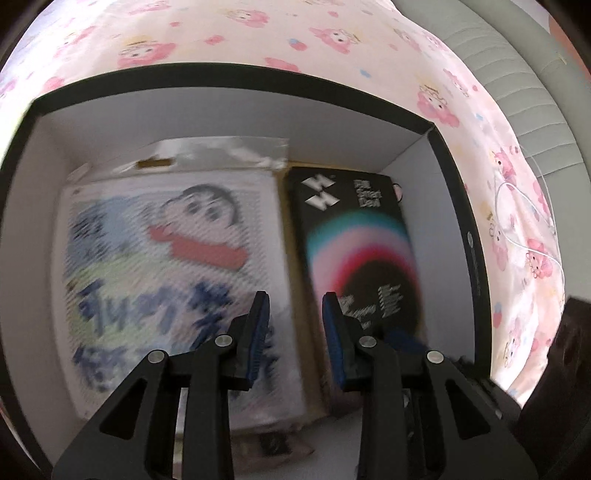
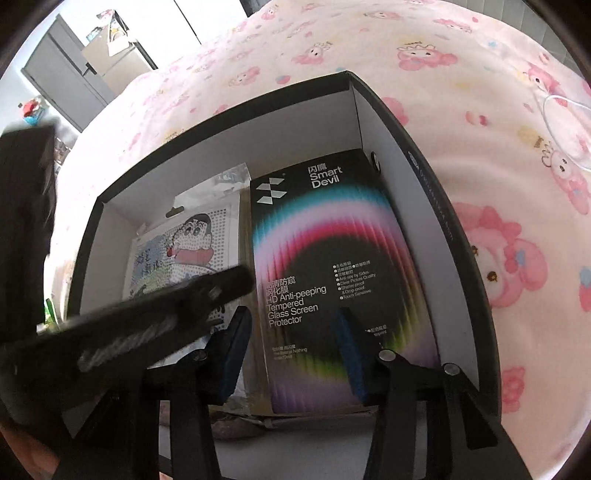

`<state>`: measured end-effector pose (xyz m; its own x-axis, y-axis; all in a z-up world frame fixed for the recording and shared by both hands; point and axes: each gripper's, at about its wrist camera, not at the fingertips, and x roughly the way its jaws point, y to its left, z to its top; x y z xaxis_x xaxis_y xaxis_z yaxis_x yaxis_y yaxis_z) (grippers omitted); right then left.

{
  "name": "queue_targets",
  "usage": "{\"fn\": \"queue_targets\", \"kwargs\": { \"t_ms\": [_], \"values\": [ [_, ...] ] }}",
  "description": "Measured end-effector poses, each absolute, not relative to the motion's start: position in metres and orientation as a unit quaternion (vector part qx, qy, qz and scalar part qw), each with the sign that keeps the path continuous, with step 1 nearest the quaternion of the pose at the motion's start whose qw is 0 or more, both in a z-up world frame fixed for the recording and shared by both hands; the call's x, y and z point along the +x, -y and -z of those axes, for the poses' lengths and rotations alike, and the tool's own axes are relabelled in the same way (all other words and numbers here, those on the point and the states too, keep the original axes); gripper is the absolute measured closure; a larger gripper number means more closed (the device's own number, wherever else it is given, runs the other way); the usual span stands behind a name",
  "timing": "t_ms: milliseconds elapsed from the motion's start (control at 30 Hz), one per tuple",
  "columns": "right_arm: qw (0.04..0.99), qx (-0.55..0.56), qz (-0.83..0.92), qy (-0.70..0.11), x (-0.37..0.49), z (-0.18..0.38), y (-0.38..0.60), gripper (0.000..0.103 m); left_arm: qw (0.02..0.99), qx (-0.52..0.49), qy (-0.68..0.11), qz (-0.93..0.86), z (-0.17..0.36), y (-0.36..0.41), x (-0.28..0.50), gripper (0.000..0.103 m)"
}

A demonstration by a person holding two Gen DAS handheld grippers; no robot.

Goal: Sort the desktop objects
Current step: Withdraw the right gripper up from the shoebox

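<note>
A black box with white inner walls [image 1: 229,75] [image 2: 424,173] lies open on a bed. Inside, on the left, is a white packet with a cartoon face [image 1: 166,258] [image 2: 192,236]. On the right is a black Smart Devil screen-protector pack [image 1: 354,236] [image 2: 317,258]. My left gripper [image 1: 295,299] hovers over the seam between the two, pads close together with nothing between them. My right gripper [image 2: 291,314] stands open just above the near half of the black pack, not pressing on it. A blurred black bar [image 2: 155,314], the left gripper's body, crosses the packet in the right wrist view.
The bed is covered by a pink cartoon sheet [image 1: 258,29] [image 2: 498,240]. A thin white cable [image 1: 524,221] [image 2: 561,125] lies on it right of the box. A grey padded headboard [image 1: 517,74] stands behind. Grey cabinets [image 2: 66,81] are beyond the bed.
</note>
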<state>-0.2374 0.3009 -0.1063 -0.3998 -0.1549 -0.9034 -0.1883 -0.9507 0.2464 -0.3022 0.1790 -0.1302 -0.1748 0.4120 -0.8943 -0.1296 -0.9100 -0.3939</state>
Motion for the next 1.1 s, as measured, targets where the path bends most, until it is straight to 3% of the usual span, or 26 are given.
{"fn": "queue_targets", "kwargs": {
  "t_ms": [333,567,1100],
  "values": [
    [0.023,-0.517,-0.845,-0.132,-0.226,0.084,-0.297,0.06,0.181,-0.567,0.127,-0.794,0.085,-0.157,-0.266,0.074],
    [0.031,-0.475,-0.871,-0.126,-0.202,0.05,-0.286,0.059,0.191,-0.506,0.088,-0.837,0.039,-0.125,-0.216,0.074],
    [-0.057,-0.437,-0.891,-0.111,-0.113,0.004,-0.203,0.058,0.197,-0.422,0.089,-0.88,-0.035,-0.06,-0.109,0.074]
  ]
}}
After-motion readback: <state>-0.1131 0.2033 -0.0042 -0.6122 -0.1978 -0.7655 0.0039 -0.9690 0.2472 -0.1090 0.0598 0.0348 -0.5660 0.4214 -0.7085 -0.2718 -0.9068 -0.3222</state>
